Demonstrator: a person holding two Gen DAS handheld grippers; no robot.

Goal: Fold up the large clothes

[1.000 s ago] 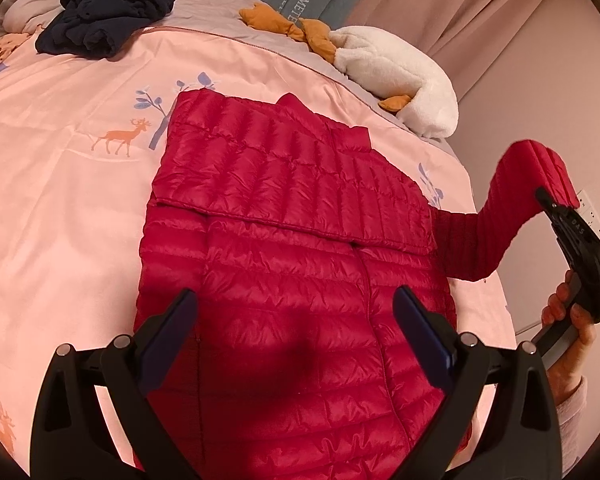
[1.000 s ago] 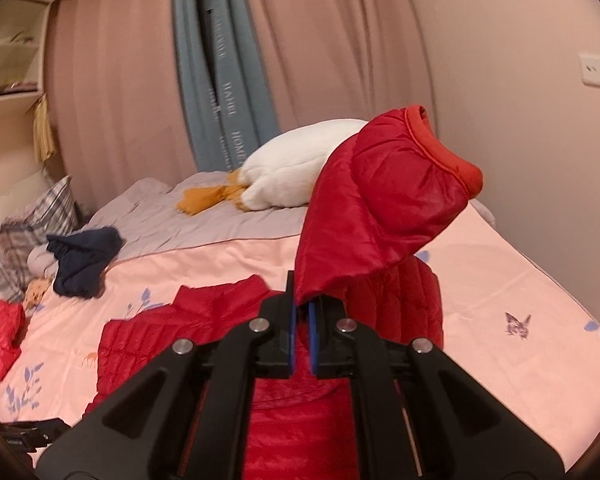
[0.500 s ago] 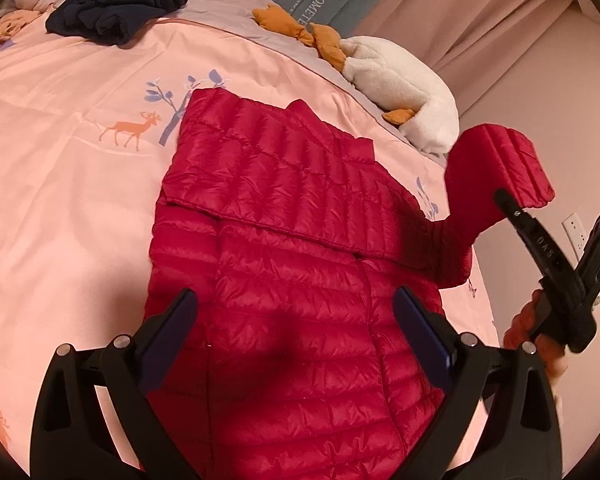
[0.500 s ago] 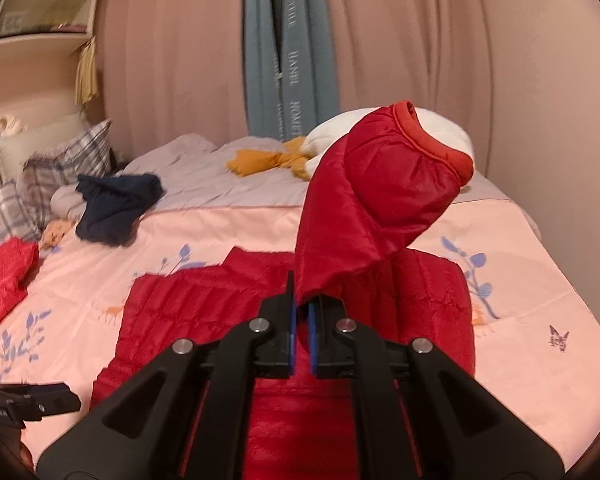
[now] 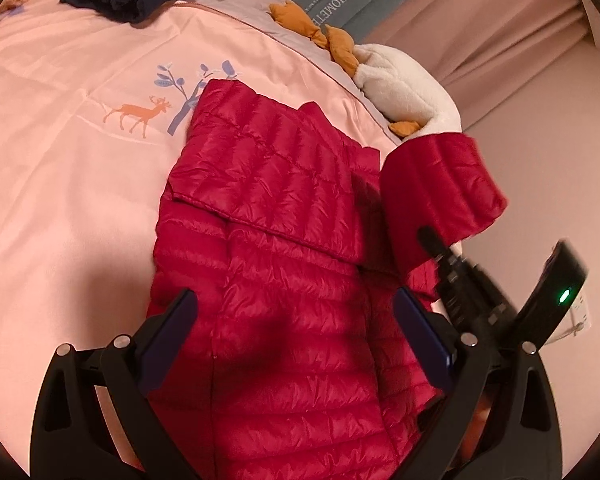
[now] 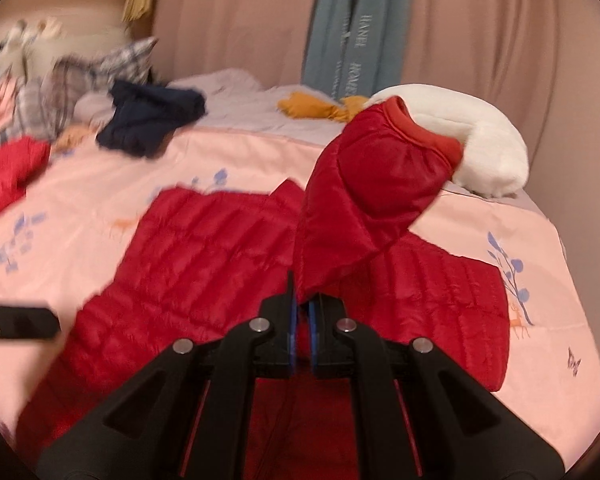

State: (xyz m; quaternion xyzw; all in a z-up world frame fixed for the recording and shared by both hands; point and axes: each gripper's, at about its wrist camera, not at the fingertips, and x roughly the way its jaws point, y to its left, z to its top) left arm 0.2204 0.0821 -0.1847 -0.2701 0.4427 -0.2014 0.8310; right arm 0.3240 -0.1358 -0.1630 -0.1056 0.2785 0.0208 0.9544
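A red quilted down jacket lies flat on the pink bedspread, its left sleeve folded across the chest. My right gripper is shut on the jacket's right sleeve, which stands lifted above the jacket's body with the cuff curling over at the top. From the left wrist view that raised sleeve hangs over the jacket's right side, with the right gripper below it. My left gripper hovers open above the jacket's lower front, holding nothing.
A dark navy garment lies crumpled at the far side of the bed. A white plush toy with orange parts rests by the curtain. Another red garment and plaid pillows sit at far left. A wall runs along the right bed edge.
My right gripper has carried the sleeve inward and downward over the jacket's body, rolling as it went. My left gripper has drifted slightly closer over the lower jacket and stays open.
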